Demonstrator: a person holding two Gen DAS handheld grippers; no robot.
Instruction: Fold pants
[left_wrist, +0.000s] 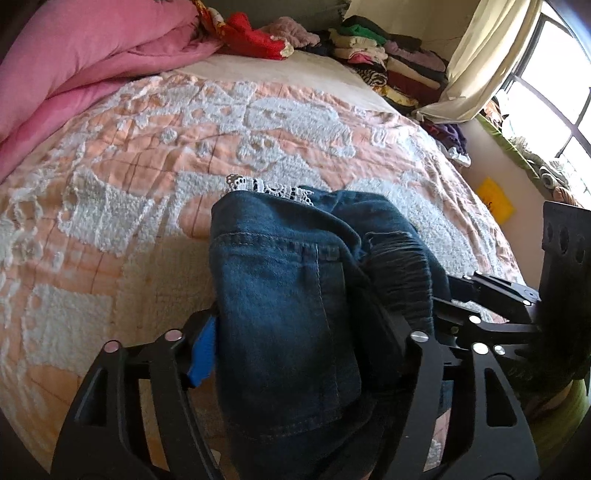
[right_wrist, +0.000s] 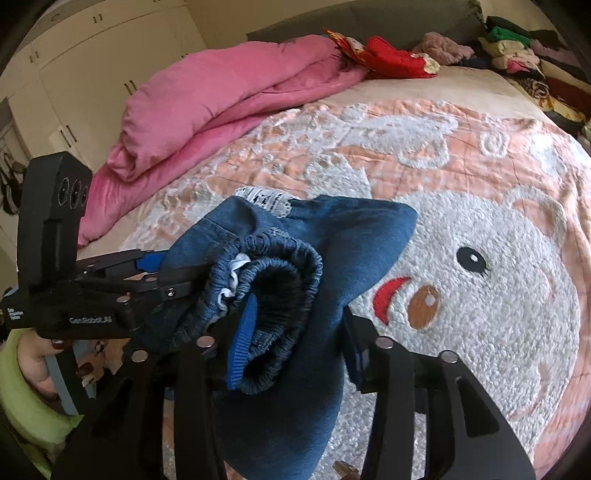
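Observation:
Small blue denim pants (left_wrist: 280, 295) with an elastic waistband (right_wrist: 266, 280) and a white lace hem (left_wrist: 269, 188) are bunched up and held above the bed. My left gripper (left_wrist: 295, 339) is shut on the denim from one side; it shows in the right wrist view (right_wrist: 147, 277) at the left. My right gripper (right_wrist: 295, 332) is shut on the waistband part, with one blue pad (right_wrist: 242, 339) showing; it shows in the left wrist view (left_wrist: 480, 306) at the right. Both grippers are close together.
The bed carries a peach and white bear-pattern blanket (right_wrist: 480, 258). A pink duvet (right_wrist: 221, 96) lies folded at the far left. Stacks of folded clothes (left_wrist: 388, 62) line the far right. A window (left_wrist: 546, 110) and curtain are at the right.

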